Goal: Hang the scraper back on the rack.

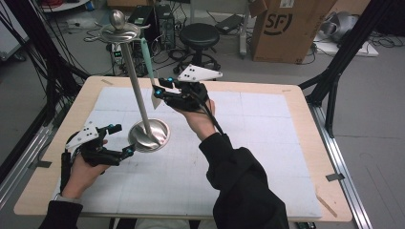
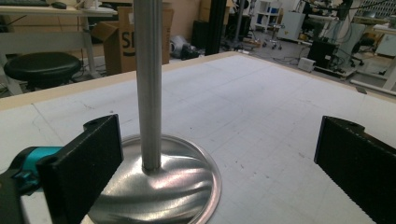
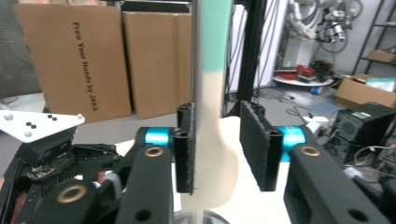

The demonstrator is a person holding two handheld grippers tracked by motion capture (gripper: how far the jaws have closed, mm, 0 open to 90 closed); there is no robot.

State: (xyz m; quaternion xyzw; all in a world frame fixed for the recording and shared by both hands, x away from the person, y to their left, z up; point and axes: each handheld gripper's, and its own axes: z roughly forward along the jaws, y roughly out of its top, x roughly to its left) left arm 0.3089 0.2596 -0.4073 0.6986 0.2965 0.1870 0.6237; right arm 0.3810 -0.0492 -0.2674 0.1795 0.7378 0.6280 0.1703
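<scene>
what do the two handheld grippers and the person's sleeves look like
Both the left gripper and the right gripper are black two-jaw tools with teal joints near the jaws and flat black pads. Each carries a pale three-cornered plate with dark dots. A black cable trails from the right one. The sleeves are black.

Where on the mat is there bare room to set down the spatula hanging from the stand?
The right half of the white mat, beyond the right forearm, is bare to the table edge; so is the near strip between the sleeves. It is crowded around the stand, with the left gripper at its base and the right gripper astride the spatula.
</scene>
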